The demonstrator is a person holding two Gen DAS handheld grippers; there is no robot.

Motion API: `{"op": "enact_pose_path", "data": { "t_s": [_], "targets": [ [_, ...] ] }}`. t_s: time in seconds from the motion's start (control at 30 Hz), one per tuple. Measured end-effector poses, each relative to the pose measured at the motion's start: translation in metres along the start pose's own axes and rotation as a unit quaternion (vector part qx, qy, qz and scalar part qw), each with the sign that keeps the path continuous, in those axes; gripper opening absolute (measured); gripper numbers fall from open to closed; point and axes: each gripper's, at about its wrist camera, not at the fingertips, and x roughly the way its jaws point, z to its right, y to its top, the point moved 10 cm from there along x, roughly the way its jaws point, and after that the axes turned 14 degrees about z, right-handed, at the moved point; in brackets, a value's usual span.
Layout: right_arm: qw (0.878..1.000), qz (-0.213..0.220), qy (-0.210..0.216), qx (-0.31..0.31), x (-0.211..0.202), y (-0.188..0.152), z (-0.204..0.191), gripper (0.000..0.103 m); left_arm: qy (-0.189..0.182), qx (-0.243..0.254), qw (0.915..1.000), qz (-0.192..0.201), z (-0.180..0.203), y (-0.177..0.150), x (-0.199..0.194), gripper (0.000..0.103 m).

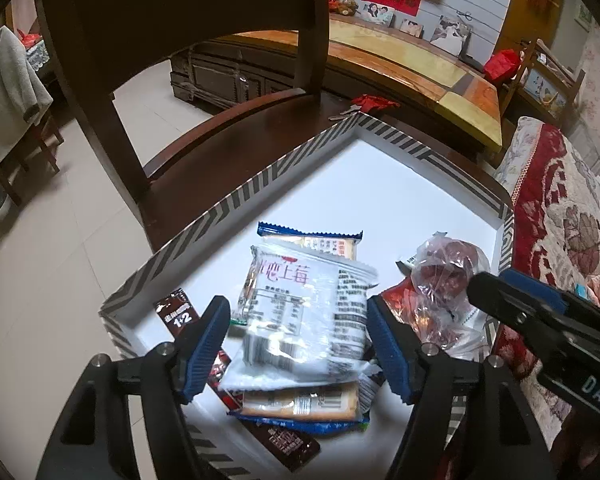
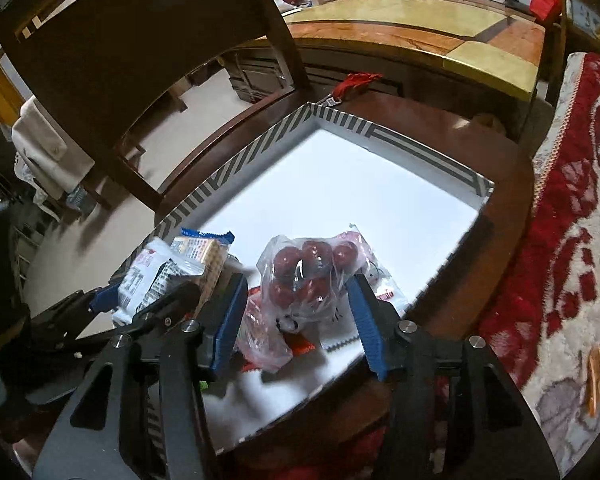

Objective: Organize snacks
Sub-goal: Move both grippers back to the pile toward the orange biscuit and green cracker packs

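Left tool [image 1: 298,342]: jaws stood apart over the near end of the box, a white packet [image 1: 300,312] lying between the blue pads; a gap showed on each side, so the packet looked released, resting on the pile.
Right tool [image 2: 296,324]: jaws parted around a clear bag [image 2: 304,276] of red round fruits; the pads flanked the bag without visibly pressing it.
Box [image 1: 204,216]: a shallow white tray with a grey-and-white striped rim, set on a dark wooden chair seat [image 1: 228,148]; its far half was bare white floor.
Snacks: all gathered at the near end of the box. The white packet lay atop a blue-edged cracker pack [image 1: 300,402]; a second blue-edged pack [image 1: 320,240] sat just beyond it.
Sachets: a dark brown sachet [image 1: 176,314] leaned at the box's left wall; another [image 1: 288,442] poked out under the pile.
Bag: lay to the right of the packets, over a red wrapper [image 1: 400,300].
Surroundings: a red floral sofa cover [image 1: 560,208] ran alongside the chair.
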Motion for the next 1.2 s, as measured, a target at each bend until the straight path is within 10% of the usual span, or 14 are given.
{"op": "enact_pose_path", "data": {
  "t_s": [0.4, 1.2],
  "targets": [
    [0.998, 0.047, -0.001, 0.037, -0.065, -0.014, 0.026, 0.053, -0.015, 0.011, 0.9996, 0.024, 0.019, 0.005, -0.031, 0.089],
    [0.985, 0.087, -0.087, 0.119, -0.181, -0.075, 0.135, 0.055, -0.14, 0.116, 0.9832, 0.013, 0.176, -0.043, -0.076, 0.091]
  ]
}}
